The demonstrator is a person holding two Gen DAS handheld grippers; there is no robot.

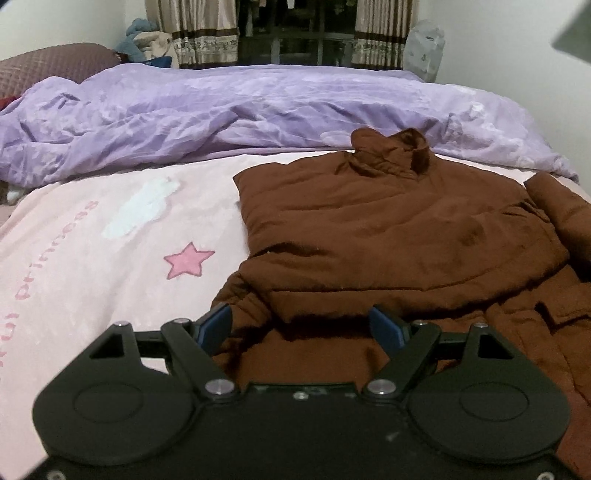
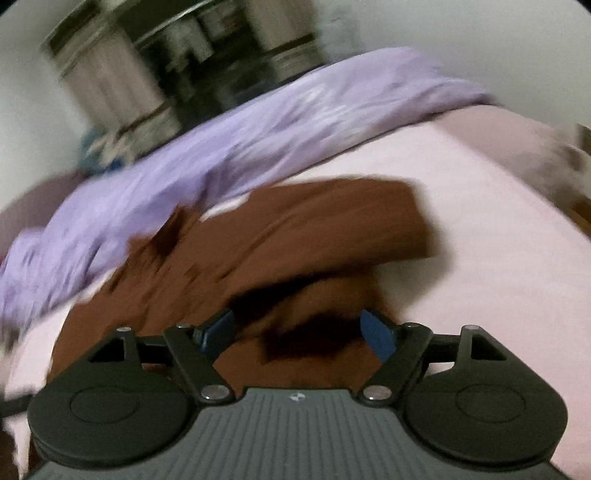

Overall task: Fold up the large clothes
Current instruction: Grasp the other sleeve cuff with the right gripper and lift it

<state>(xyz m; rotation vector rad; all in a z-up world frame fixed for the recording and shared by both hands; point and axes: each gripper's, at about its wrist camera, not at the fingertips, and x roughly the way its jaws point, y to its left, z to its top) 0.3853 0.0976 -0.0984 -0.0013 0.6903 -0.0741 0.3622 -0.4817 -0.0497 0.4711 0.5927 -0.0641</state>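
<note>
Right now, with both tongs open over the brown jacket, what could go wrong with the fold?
1. The puffy brown padded jacket is thick, so the open left tongs may pinch only one layer.
2. The right wrist view is blurred; the open right tongs may close off target.
3. The rumpled purple quilt lies against the collar and might get caught.

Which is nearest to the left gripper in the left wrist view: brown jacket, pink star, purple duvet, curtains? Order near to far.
From the left gripper:
1. Brown jacket, right at the open fingertips, centre-right.
2. Pink star, ahead-left on the pink sheet.
3. Purple duvet, across the bed beyond.
4. Curtains, at the back wall.
</note>
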